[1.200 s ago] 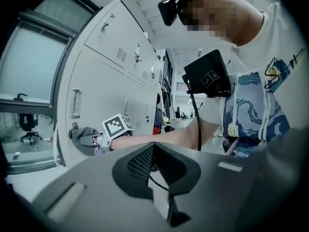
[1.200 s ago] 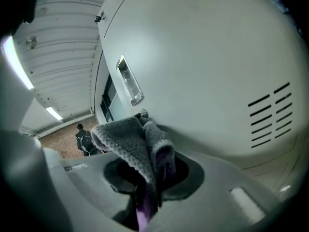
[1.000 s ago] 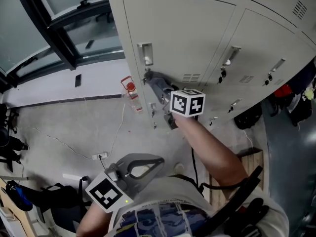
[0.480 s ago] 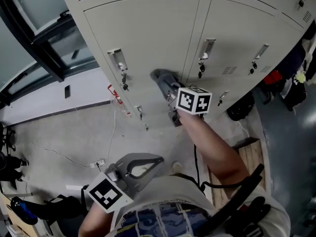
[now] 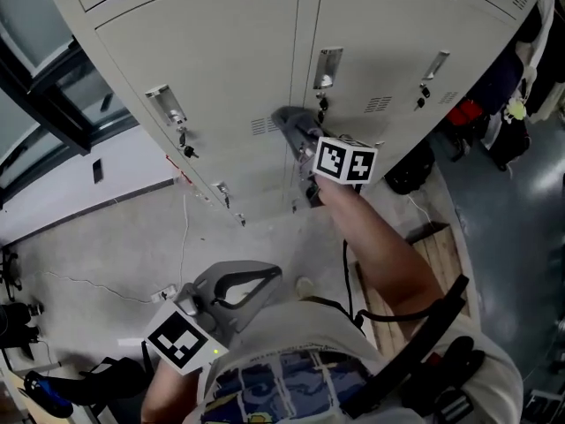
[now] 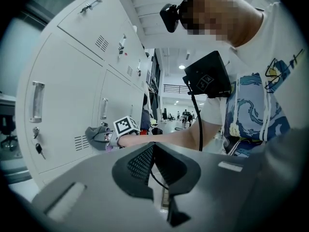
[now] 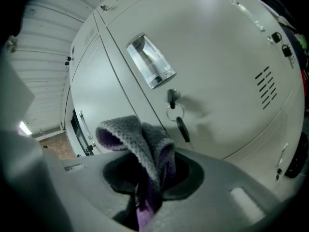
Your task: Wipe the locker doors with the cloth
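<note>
Pale locker doors [image 5: 221, 51] across the whole background. Bunched against the left edge of one door, or perhaps just off it: grey-and-purple cloth [image 7: 140, 144], pinched tight in the right hand-held gripper [image 7: 142, 182]. Could snag the dangling key [image 7: 183, 128] under the recessed handle [image 7: 150, 62] on a careless sweep. Purple lining visible only from the right gripper view. Left hand-held gripper [image 6: 154, 149] idle, jaws together, empty; low at the waist, seen only from the head.

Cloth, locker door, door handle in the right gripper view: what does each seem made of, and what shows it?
Cloth: soft knitted or fleecy fabric, grey and purple; nubbly, folds limply.
Locker door: probably painted sheet metal; smooth pale grey, punched vent slots.
Door handle: seemingly polished metal; it shines and reflects.
</note>
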The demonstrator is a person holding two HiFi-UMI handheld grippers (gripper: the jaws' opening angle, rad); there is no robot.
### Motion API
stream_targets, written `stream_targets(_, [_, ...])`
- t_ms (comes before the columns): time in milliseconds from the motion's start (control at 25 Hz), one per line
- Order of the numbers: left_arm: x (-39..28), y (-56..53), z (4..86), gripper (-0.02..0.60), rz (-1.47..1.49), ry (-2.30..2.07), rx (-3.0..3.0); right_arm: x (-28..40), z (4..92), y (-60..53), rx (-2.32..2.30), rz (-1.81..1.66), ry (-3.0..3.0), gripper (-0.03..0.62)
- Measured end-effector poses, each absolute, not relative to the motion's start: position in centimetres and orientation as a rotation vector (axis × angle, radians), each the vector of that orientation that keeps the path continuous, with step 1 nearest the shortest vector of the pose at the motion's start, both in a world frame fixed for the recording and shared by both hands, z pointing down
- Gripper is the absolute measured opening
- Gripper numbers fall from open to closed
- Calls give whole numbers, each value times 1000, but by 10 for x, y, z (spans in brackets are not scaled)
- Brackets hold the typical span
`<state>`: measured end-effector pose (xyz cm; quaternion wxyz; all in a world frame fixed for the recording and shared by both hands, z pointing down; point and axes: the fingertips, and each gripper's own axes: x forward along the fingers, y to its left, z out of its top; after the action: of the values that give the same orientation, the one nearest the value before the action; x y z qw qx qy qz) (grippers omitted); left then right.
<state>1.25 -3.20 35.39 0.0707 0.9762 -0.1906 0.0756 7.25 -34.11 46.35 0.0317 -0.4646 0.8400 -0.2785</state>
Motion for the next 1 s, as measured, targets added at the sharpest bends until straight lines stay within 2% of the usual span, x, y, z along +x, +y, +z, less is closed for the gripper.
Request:
stream_targets(560, [4, -22, 359, 3, 243, -589, 2937, 82, 466, -323, -1475, -848, 2574, 86])
stream_targets(720, [-6, -20, 359, 3, 236, -605, 2930, 52, 466, -305, -1400, -826, 2647, 86])
stream_targets(1000, [-28, -15, 356, 3, 230, -649, 2929, -37, 489, -277, -1183, -900, 2819, 86])
